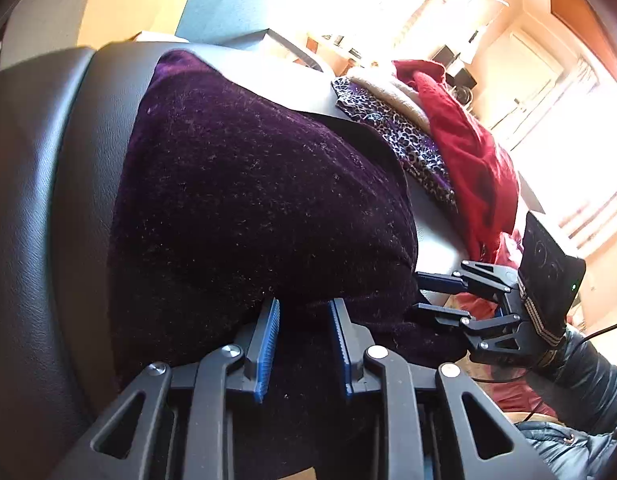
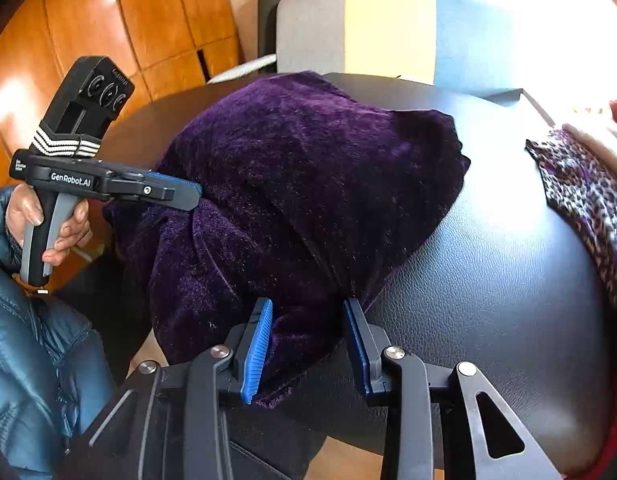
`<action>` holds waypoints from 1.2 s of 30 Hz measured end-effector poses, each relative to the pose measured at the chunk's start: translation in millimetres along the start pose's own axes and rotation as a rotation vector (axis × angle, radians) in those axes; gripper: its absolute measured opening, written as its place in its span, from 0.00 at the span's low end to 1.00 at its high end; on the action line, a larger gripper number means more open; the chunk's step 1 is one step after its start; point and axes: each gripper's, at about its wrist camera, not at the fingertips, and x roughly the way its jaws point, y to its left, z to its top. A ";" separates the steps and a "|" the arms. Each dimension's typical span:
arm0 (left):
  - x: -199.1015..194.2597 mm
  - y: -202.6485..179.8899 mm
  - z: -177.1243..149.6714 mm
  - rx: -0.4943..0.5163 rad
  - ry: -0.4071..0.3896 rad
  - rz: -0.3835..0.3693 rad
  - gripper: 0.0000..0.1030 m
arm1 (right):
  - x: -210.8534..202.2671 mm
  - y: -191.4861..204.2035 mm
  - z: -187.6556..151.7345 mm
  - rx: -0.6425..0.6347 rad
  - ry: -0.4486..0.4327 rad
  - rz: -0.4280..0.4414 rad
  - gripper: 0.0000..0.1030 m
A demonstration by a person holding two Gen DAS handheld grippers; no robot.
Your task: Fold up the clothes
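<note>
A dark purple velvet garment [image 1: 260, 200] lies bunched on a black leather table [image 1: 32, 240], its near edge hanging over the front. It also shows in the right wrist view [image 2: 308, 184]. My left gripper [image 1: 304, 308] has its jaws apart around the garment's near edge; it also shows from the side in the right wrist view [image 2: 188, 196]. My right gripper [image 2: 308, 308] has its jaws apart with a hanging fold of the velvet between them; it also shows in the left wrist view [image 1: 420, 292].
A leopard-print cloth [image 1: 404, 136], a beige piece [image 1: 388, 88] and a red garment [image 1: 468, 160] are piled at the table's far right. The leopard cloth also shows in the right wrist view [image 2: 584, 192]. A grey chair back [image 2: 312, 28] stands behind. Wooden cabinets [image 2: 108, 20] are at left.
</note>
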 end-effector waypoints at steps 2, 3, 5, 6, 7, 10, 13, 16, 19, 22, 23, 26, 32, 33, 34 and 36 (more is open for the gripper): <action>-10.0 -7.9 13.2 0.019 -0.038 0.008 0.25 | -2.4 0.3 6.7 0.008 0.033 -0.007 0.36; -18.8 -9.5 19.7 0.028 -0.072 0.006 0.25 | -4.7 -0.4 11.4 0.021 0.059 -0.007 0.39; -20.6 -7.3 36.9 0.027 -0.100 0.021 0.26 | -13.3 -6.9 26.1 0.060 0.086 -0.014 0.40; -20.2 -5.7 45.9 0.025 -0.110 0.030 0.27 | -19.7 -9.5 36.3 0.079 0.064 -0.017 0.42; -19.8 -4.2 54.8 0.023 -0.121 0.039 0.28 | -27.4 -12.1 48.8 0.102 0.031 -0.018 0.42; -18.6 0.4 81.6 0.017 -0.152 0.065 0.29 | -41.4 -14.2 87.9 0.166 -0.073 -0.012 0.56; -17.4 5.0 108.4 0.011 -0.183 0.091 0.29 | -22.1 -7.3 120.0 0.218 -0.113 -0.015 0.66; 7.1 12.8 123.9 -0.024 -0.161 0.148 0.30 | 8.8 2.2 122.9 0.277 -0.078 -0.062 0.66; 40.5 20.6 130.0 -0.052 -0.128 0.226 0.30 | 39.7 0.7 108.7 0.322 -0.040 -0.127 0.66; 67.2 25.7 123.1 -0.028 -0.140 0.304 0.30 | 43.8 9.8 87.2 0.254 -0.149 -0.153 0.66; 72.3 24.0 121.4 -0.002 -0.154 0.326 0.30 | 44.3 13.6 82.2 0.222 -0.181 -0.168 0.66; 78.3 27.6 128.9 0.003 -0.165 0.341 0.30 | 46.3 10.9 82.9 0.224 -0.207 -0.157 0.66; 88.7 36.8 145.2 -0.005 -0.174 0.361 0.31 | 58.3 0.0 101.0 0.224 -0.191 -0.144 0.66; 87.7 37.2 146.0 -0.006 -0.172 0.362 0.31 | 63.3 -4.7 101.8 0.227 -0.186 -0.139 0.66; 87.6 36.1 147.0 -0.008 -0.171 0.361 0.31 | 67.4 -8.7 101.5 0.229 -0.184 -0.134 0.66; 82.2 35.2 148.1 -0.015 -0.170 0.348 0.31 | 68.1 -10.5 102.2 0.231 -0.182 -0.126 0.68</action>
